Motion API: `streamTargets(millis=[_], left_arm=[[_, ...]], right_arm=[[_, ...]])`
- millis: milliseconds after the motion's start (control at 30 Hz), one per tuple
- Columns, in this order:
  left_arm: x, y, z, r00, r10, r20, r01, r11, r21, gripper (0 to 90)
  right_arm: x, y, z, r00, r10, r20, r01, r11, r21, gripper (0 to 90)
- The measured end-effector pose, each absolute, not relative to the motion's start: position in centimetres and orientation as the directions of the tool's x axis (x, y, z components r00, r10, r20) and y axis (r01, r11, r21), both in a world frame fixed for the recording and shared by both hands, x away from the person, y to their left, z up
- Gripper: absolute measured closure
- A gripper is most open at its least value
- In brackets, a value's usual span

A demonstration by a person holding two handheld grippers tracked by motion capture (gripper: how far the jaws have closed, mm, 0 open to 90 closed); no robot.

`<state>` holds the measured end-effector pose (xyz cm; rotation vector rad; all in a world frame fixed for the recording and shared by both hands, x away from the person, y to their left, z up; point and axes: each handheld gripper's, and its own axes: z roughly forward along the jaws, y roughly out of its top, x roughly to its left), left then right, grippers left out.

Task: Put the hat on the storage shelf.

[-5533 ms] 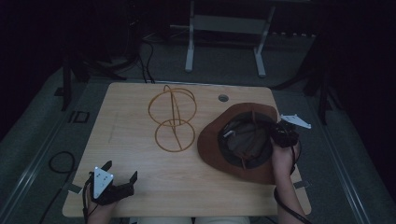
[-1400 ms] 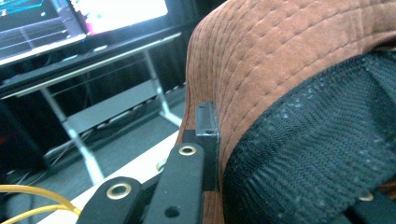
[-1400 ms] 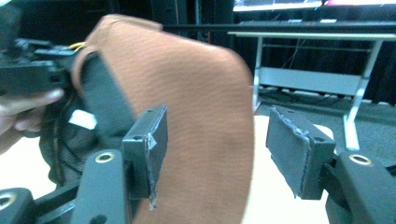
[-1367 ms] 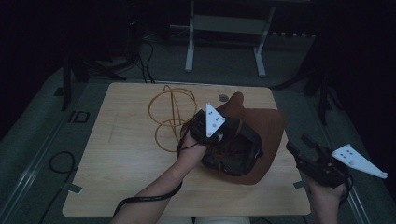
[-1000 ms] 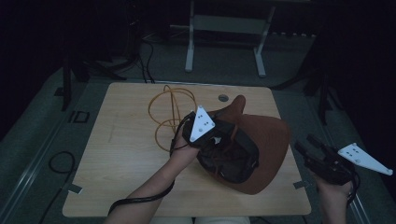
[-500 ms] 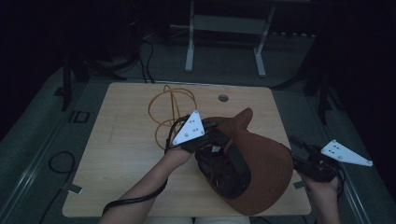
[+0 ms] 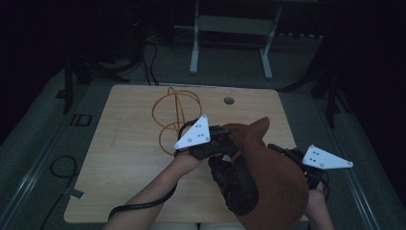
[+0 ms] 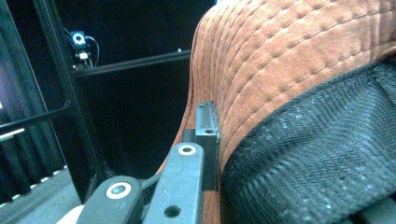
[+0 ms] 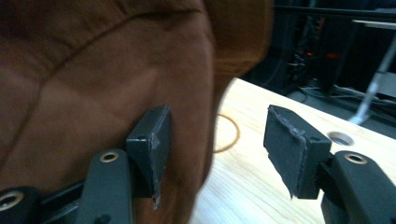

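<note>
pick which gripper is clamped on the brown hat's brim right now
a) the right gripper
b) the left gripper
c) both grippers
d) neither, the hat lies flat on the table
b: the left gripper is shut on the stitched brim of the brown hat, lifted off the table, while the right gripper has open jaws beside the crown, not pressing it.

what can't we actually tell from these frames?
- Left gripper high view: its tips are hidden by the hat brim.
- Right gripper high view: its jaw tips are behind the hat.
- Wire stand high view: its near base is covered by the left gripper's plate.
- Right gripper view: the hat is motion-blurred.
</note>
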<state>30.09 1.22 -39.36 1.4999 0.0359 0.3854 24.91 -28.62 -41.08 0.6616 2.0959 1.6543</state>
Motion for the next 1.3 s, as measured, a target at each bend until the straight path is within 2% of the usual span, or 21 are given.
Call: streamTargets(millis=[500,700,933,1067,1200,1233,1300], left_arm=[[29.6,-0.5,-39.6,0.958,0.202,0.202,-0.209,0.014,0.978,86.6],[29.6,-0.7,-39.8,0.963,0.202,0.178,-0.184,0.009,0.983,86.6],[29.7,-0.8,-40.0,0.968,0.193,0.163,-0.169,0.014,0.986,86.5],[29.8,-0.6,-39.8,0.968,0.187,0.169,-0.174,0.013,0.985,86.0],[29.9,-0.3,-39.5,0.965,0.204,0.168,-0.172,0.003,0.985,79.2],[29.9,-0.2,-39.5,0.961,0.216,0.174,-0.179,0.002,0.984,68.0],[29.9,0.1,-39.3,0.960,0.229,0.162,-0.165,-0.005,0.986,59.9]], right_arm=[[24.9,-25.4,-40.2,-0.889,0.452,-0.079,0.027,0.222,0.975,42.3],[25.2,-25.4,-40.4,-0.871,0.489,-0.044,0.057,0.190,0.980,58.3],[25.3,-25.2,-40.4,-0.855,0.517,-0.039,0.070,0.189,0.980,84.5],[25.1,-25.0,-40.3,-0.852,0.521,-0.055,0.059,0.199,0.978,88.4],[25.1,-25.1,-40.2,-0.856,0.515,-0.042,0.066,0.190,0.980,88.8],[25.0,-25.2,-40.2,-0.860,0.508,-0.036,0.068,0.184,0.981,88.9],[25.0,-25.4,-40.2,-0.857,0.515,-0.033,0.065,0.172,0.983,88.9]])
